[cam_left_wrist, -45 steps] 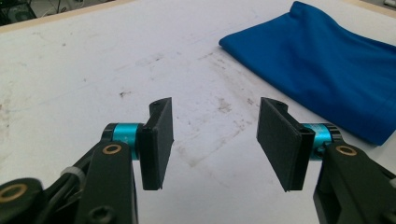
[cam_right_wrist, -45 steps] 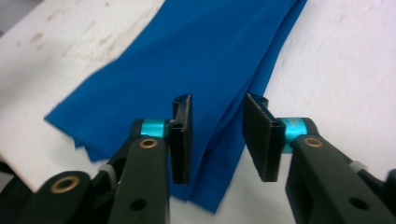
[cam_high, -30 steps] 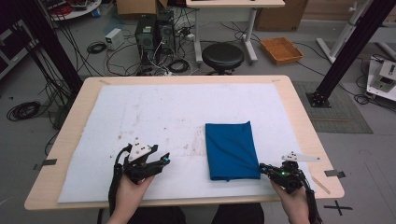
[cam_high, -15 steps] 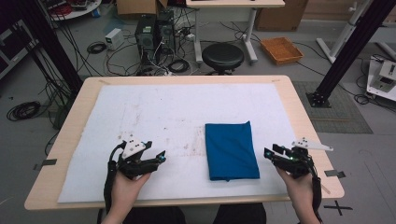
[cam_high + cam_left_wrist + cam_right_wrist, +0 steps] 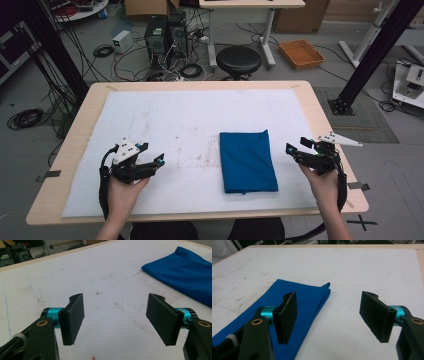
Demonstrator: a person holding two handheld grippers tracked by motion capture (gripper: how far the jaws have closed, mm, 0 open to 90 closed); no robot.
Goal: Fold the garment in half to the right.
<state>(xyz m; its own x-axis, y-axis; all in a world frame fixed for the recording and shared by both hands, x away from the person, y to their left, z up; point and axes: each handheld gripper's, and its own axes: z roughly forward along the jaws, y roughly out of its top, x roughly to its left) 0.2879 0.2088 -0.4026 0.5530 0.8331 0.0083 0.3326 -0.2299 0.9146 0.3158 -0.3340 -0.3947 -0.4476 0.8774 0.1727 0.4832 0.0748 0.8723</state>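
White mat (image 5: 165,125) on wooden table (image 5: 70,150) (cabled floor)

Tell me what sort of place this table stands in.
Most likely a robotics or research lab. Behind the table computer towers stand on the floor amid loose cables, black metal rig posts frame it, and a round stool waits nearby.

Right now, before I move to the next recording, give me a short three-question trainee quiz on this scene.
1. True or false: the blue cloth lies folded flat on the white mat.
2. Which gripper is nearer the cloth: A) the left gripper or B) the right gripper?
3. Is anything held between the jaws of either gripper?

Key: 1. True. 2. B. 3. No; both stand open with nothing between them.
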